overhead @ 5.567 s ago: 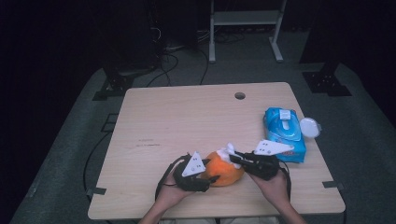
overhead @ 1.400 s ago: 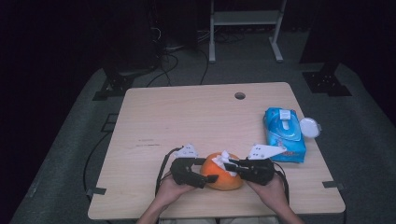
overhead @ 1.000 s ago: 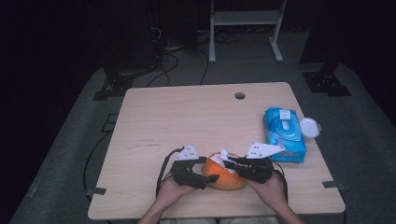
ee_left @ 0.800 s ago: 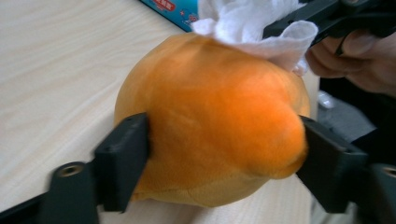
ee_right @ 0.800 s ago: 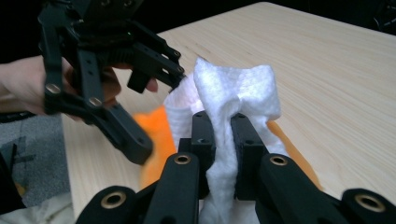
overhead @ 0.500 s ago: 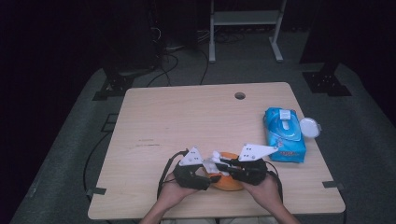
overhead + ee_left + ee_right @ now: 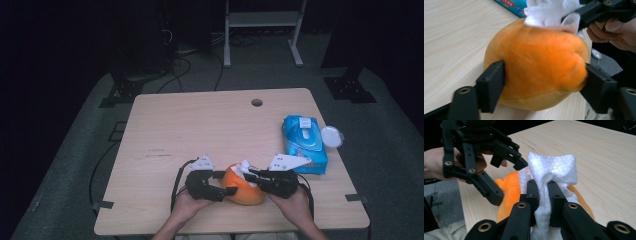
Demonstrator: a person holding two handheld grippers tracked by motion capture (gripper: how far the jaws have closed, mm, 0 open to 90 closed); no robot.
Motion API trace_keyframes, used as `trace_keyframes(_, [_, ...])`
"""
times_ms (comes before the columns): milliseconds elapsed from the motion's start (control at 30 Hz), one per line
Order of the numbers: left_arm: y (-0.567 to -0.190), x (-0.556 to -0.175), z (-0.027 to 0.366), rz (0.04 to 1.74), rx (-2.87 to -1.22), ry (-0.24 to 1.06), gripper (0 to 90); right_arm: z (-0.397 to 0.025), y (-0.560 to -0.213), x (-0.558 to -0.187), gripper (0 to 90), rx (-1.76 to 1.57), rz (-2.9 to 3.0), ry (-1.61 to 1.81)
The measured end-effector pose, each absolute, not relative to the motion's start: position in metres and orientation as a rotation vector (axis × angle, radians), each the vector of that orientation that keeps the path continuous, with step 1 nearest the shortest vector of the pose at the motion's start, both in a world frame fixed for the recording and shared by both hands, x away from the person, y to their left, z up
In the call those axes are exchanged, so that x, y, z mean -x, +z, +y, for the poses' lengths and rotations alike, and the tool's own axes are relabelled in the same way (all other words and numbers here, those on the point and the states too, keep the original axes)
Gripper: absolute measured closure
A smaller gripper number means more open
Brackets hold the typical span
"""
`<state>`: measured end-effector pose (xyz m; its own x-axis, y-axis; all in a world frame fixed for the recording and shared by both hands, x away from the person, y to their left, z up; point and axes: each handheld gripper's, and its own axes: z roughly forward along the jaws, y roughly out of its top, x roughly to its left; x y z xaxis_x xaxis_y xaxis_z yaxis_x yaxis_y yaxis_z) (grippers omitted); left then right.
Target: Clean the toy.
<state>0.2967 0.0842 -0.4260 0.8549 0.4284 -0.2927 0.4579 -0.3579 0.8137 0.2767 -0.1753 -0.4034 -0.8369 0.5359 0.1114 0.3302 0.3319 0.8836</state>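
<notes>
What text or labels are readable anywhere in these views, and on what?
None can be read.
Blue wipes pack: print on its top is too small in the high view.
The pack's edge in the left gripper view: red-and-white marks, blurred and cut off.

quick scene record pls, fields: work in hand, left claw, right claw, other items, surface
work in hand: wiping an orange plush toy with a white wipe
left claw: jaws clamped on either side of the toy
right claw: jaws pinched on the wipe, pressed on top of the toy
other items: blue wipes pack at the table's right edge, its white lid flipped open
surface: light wooden table, toy near the front edge
</notes>
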Motion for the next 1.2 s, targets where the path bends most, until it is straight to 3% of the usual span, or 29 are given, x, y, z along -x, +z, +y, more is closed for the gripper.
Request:
trace_keyframes(200, [-0.427, -0.300, 0.088, 0.667, -1.955, -0.128, 20.8, -0.173, -0.407, -0.277, 81.2, -0.808, 2.411, 1.539])
trace_keyframes(367, [-0.426, -0.294, 0.085, 0.646, -1.987, -0.038, 31.1, -0.167, -0.405, -0.273, 81.1, -0.779, 2.409, 1.510])
trace_keyframes(500, [-0.422, -0.286, 0.075, 0.581, -2.028, 0.034, 33.5, -0.152, -0.397, -0.267, 81.1, -0.687, 2.427, 1.521])
trace_keyframes(633, [-0.423, -0.281, 0.073, 0.561, -2.055, 0.072, 33.7, -0.137, -0.396, -0.267, 81.1, -0.626, 2.472, 1.466])
trace_keyframes(867, [-0.423, -0.282, 0.073, 0.562, -2.058, 0.063, 33.0, -0.180, -0.402, -0.283, 81.1, -0.828, 2.408, 1.442])
trace_keyframes(1000, [-0.415, -0.287, 0.075, 0.581, -1.998, 0.032, 22.5, -0.174, -0.403, -0.281, 81.1, -0.794, 2.415, 1.463])
trace_keyframes(1200, [-0.423, -0.286, 0.077, 0.597, -2.051, 0.083, 29.2, -0.157, -0.409, -0.280, 81.1, -0.748, 2.468, 1.495])
